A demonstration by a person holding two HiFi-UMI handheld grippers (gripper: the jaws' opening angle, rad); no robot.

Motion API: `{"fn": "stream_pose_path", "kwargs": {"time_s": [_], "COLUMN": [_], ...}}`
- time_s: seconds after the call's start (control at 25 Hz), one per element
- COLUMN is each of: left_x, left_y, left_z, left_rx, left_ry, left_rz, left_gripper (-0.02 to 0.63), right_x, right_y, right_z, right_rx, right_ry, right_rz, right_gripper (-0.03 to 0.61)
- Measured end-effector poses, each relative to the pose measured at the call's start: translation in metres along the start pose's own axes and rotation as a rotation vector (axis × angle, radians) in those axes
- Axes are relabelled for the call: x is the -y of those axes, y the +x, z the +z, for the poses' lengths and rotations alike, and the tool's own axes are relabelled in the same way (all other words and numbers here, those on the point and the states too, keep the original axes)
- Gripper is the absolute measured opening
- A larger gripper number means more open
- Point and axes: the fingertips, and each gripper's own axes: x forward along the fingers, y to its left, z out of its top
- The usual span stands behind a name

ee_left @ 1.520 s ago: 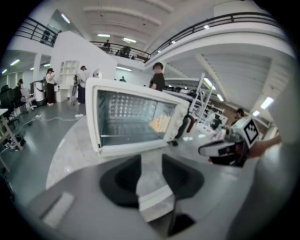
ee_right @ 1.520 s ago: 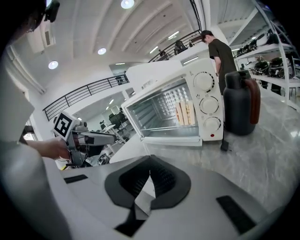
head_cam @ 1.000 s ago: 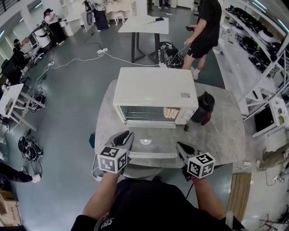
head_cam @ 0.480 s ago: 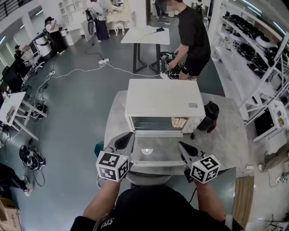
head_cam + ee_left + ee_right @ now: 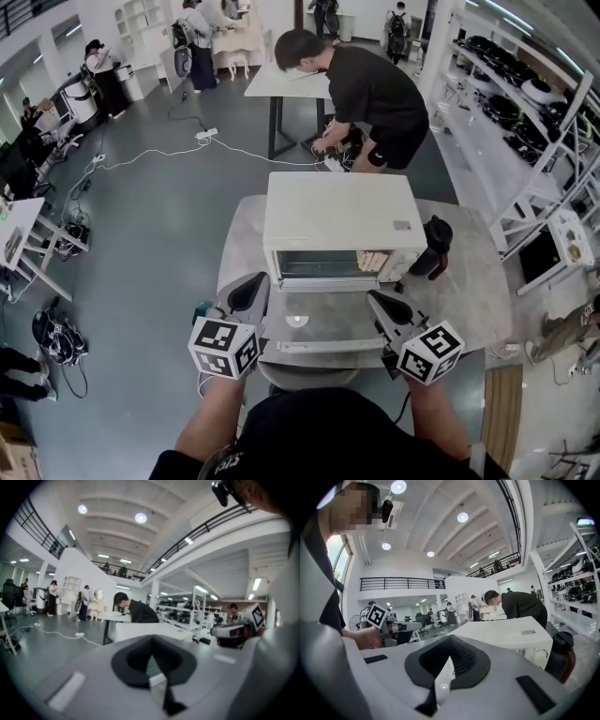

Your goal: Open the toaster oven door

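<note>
Two tools pinched closed, empty: grey left gripper (image 5: 248, 292), grey right gripper (image 5: 389, 307) | glass door (image 5: 323, 323) of boxy white toaster oven (image 5: 337, 225) lies flat open | grippers flank it untouching, job apparently finished.

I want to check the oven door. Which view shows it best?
The head view: the door lies open and flat, in full. Both gripper views show the oven's top, hardly its door.
</note>
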Motion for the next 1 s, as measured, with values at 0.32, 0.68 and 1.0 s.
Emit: {"fn": "stream_pose_path", "kwargs": {"time_s": [0.32,0.68,1.0], "left_x": [0.006,0.015,0.015], "left_y": [0.006,0.013,0.015], "left_z": [0.002,0.002,0.001], "left_rx": [0.016,0.008,0.003], "left_ry": [0.01,0.046,0.036], "left_rz": [-0.042,-0.054,-0.051], "left_gripper": [0.008,0.008,0.009], "right_x": [-0.003,-0.001,0.004], "right_y": [-0.003,-0.003,-0.004], "right_z": [0.003,0.009,0.006], "right_rx": [0.004,0.046,0.047], "right_ry": [-0.028,0.033,0.023], "right_rz": [-0.014,0.016,0.01], "right_gripper": [-0.008,-0.008,-0.008]}}
